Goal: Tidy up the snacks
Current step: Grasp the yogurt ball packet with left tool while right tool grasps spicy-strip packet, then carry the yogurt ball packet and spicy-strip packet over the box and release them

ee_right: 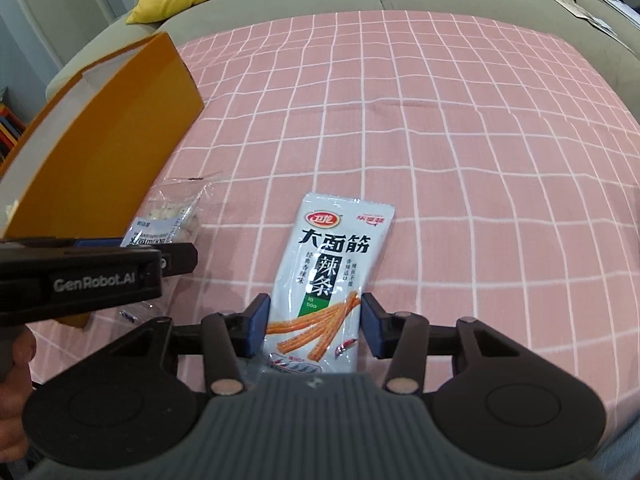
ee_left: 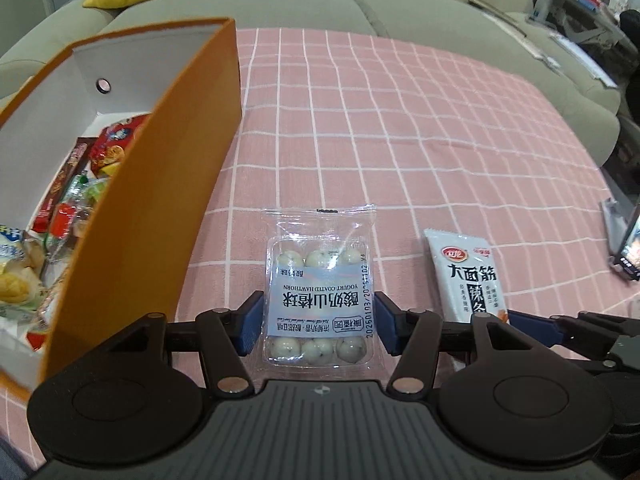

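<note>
Hawthorn pack (ee_left: pixel 320 284) sits clamped across its sides in left gripper (ee_left: pixel 318 326), orange box (ee_left: pixel 136 208) at 9 o'clock. Light, crinkly, slippery film w/ stiff tray inside, so grip tray edges. Right gripper (ee_right: pixel 314 328) pinches latiao pouch (ee_right: pixel 328 276), soft & flat, by its lower edges

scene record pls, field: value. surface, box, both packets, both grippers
surface: pink checked cloth, sofa behind
box: orange box, open top, assorted snacks inside, left of both packets
left gripper: pads at both sides of clear packet of yogurt-coated hawthorn balls
right gripper: pads astride white spicy strip packet; contact not clear
packets: side by side, apart, neither in the box yet
lifted or resting: cannot tell
</note>
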Available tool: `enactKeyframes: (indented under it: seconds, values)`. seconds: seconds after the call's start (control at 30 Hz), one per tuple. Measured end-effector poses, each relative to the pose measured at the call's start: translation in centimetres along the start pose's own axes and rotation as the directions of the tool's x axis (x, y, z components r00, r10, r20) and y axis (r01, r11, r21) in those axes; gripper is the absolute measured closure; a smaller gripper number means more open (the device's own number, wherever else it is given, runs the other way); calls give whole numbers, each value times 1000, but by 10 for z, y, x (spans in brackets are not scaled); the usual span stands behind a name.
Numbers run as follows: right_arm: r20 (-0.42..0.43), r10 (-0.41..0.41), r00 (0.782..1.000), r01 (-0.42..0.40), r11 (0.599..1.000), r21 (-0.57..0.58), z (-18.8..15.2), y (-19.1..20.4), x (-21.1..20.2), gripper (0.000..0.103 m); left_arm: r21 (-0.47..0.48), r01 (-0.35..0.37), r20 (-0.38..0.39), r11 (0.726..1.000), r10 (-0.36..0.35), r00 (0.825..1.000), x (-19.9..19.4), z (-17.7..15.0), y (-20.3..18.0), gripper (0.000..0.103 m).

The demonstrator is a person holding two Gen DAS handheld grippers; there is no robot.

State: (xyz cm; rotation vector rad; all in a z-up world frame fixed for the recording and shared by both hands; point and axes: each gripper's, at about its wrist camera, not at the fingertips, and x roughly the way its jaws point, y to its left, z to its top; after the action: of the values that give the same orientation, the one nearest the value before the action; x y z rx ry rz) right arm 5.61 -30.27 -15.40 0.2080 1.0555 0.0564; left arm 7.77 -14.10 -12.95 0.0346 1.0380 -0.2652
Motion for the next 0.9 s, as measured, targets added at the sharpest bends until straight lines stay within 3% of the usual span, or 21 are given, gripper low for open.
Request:
enactKeyframes:
  seconds: [0.43,0.9]
  values:
    - [98,28,995,-22,998,-56,-13,28,-55,58,-29,43,142,999,-38,989,-57,-1,15,38]
    - [217,119,969,-76,978,-195,17,89,-101,58,-86,38,245,996,-16,969,-108,7,56,38]
